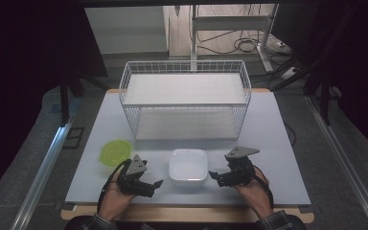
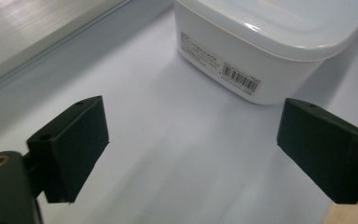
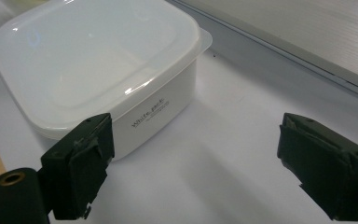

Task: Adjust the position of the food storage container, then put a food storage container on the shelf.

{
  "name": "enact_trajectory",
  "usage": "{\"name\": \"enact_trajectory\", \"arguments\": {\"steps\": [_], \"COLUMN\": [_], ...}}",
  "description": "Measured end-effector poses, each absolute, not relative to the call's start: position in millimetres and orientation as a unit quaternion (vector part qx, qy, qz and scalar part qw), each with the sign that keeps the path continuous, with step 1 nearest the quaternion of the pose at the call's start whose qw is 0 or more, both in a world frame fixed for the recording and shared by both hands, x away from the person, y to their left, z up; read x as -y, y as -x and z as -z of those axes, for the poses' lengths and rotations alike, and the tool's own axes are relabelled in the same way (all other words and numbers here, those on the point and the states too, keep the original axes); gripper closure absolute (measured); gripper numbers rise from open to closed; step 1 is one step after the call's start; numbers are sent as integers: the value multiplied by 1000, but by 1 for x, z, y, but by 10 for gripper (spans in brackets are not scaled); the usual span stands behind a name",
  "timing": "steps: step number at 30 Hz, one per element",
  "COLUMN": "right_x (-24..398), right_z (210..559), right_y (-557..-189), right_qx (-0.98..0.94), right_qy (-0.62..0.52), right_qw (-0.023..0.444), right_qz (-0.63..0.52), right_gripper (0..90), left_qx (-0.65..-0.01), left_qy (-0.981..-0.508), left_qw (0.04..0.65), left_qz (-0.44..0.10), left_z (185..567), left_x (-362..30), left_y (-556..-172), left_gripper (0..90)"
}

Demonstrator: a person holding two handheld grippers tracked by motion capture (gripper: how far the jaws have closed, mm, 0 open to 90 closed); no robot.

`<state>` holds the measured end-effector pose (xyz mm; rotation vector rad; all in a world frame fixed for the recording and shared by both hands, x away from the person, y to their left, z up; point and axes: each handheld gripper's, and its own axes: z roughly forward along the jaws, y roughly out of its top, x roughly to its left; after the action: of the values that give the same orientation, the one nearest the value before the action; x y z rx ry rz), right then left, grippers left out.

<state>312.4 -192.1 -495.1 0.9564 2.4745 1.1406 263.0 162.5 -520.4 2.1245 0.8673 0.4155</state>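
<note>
A white square lidded container (image 1: 188, 166) sits near the table's front edge, between my two grippers. My left gripper (image 1: 154, 185) lies to its left, open, jaws pointing toward it with nothing between them. In the left gripper view the container (image 2: 261, 51) stands beyond the wide-apart jaws, a barcode label on its side. My right gripper (image 1: 214, 176) is open to the container's right. In the right gripper view the container (image 3: 98, 65) is just past the left jaw, not gripped.
A white wire basket (image 1: 185, 98) with two shelves stands at the back middle of the white table (image 1: 278, 143). A green lid or bowl (image 1: 115, 152) lies left of the container, behind my left gripper. The table's wooden front edge (image 1: 191, 214) runs below my hands.
</note>
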Motion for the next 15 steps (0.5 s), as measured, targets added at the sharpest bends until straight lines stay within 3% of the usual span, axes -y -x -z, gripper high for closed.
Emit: {"name": "enact_trajectory", "arguments": {"steps": [8,15], "right_x": [194,194], "right_z": [493,490], "right_y": [-312,-311], "right_qx": [-846,-840], "right_qy": [-331,-335], "right_qw": [116,101], "right_qz": [-401,-414], "right_gripper": [93,72], "left_qx": [-341,-352], "left_qy": [-819,-819], "left_qw": [436,435], "left_qz": [-154,-123], "left_z": [519,513], "left_x": [-166,-163], "left_y": [-264,-267], "left_gripper": [75,77]}}
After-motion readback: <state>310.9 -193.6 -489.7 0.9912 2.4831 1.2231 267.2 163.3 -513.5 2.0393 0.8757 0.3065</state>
